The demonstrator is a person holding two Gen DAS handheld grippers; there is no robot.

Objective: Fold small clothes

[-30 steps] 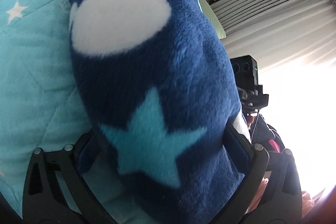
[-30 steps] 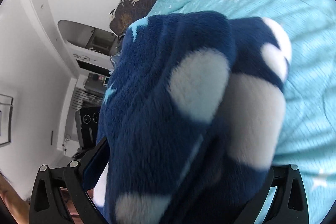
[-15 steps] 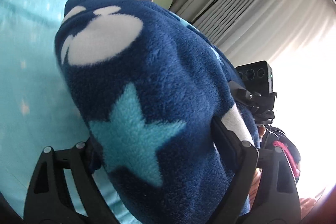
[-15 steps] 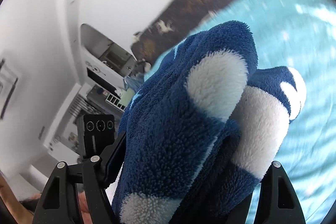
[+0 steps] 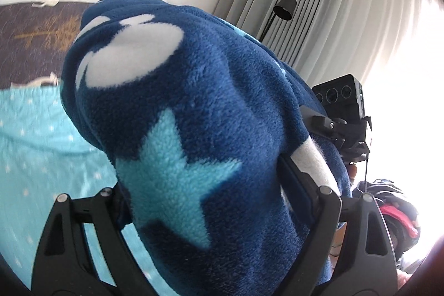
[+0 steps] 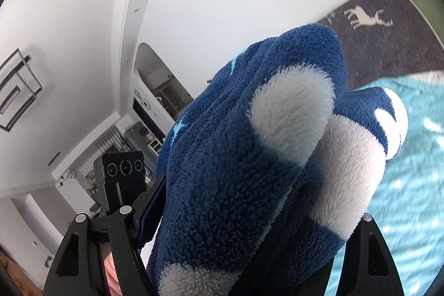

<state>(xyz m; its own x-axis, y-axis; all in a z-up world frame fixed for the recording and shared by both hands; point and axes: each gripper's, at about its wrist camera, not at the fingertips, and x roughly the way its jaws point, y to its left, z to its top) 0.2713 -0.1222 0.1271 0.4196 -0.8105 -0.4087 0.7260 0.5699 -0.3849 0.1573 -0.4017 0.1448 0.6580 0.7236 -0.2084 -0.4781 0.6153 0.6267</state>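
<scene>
A navy fleece garment (image 5: 199, 107) with white blobs and a light blue star fills the left wrist view. My left gripper (image 5: 205, 201) is shut on it, the fabric bulging between the jaws. In the right wrist view the same garment (image 6: 249, 171) is bunched between the jaws, and my right gripper (image 6: 249, 226) is shut on it. Both grippers hold it lifted above the turquoise bedspread (image 5: 36, 157), tilted upward. The fingertips are hidden by fleece. The other gripper's camera block (image 5: 338, 99) shows to the right, and likewise in the right wrist view (image 6: 123, 168).
A dark blanket with deer print (image 6: 388, 40) lies at the head of the bed. Grey curtains (image 5: 347, 18) and a black lamp (image 5: 284, 9) stand at the right, by a bright window. White wall and shelving (image 6: 155, 90) show at the left.
Both grippers have lifted and tilted upward with the garment; the bedspread has dropped lower in both views, and wall and curtains now show. Both grips are unchanged.
</scene>
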